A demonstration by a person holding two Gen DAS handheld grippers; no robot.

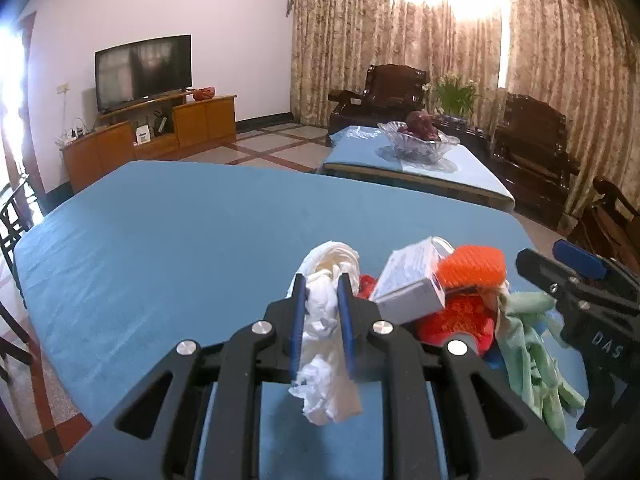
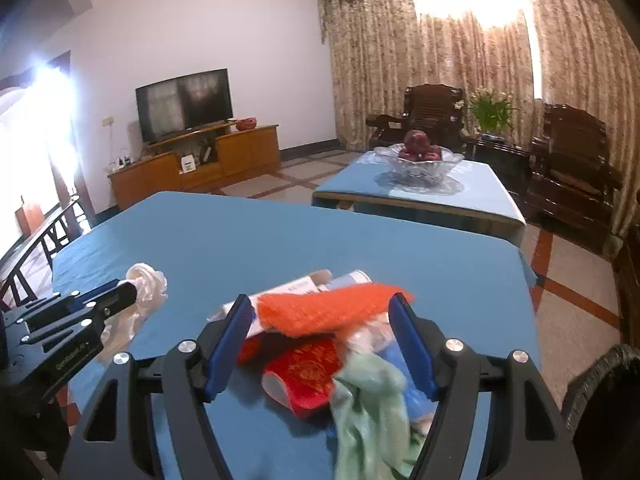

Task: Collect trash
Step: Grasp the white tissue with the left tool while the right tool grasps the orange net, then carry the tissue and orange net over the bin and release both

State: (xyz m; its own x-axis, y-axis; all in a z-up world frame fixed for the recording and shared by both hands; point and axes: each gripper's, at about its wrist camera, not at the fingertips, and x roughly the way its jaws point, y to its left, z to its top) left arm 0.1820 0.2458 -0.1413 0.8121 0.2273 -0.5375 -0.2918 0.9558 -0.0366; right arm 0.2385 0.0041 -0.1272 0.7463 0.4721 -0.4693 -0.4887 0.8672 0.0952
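My left gripper (image 1: 321, 284) is shut on a crumpled white tissue (image 1: 324, 320), which hangs out below the blue pads, a little above the blue table (image 1: 160, 240). In the right wrist view this left gripper (image 2: 130, 290) comes in from the left with the tissue (image 2: 150, 280). My right gripper (image 2: 322, 300) holds a trash pile between its wide-set pads: orange mesh (image 2: 332, 308), a red packet (image 2: 304, 372), a pale green glove (image 2: 368, 400) and a white box (image 2: 296, 284). The mesh touches both pads. Seen from the left wrist, the pile (image 1: 460, 280) sits beside the right gripper (image 1: 560, 276).
A second blue table (image 2: 492, 200) beyond carries a glass fruit bowl (image 2: 420, 164). Dark wooden armchairs (image 2: 432, 112) stand along the curtain. A TV cabinet (image 2: 240, 156) is at the far wall. A dark round bin (image 2: 608, 400) sits at the right edge. Chair backs (image 2: 36, 252) flank the left side.
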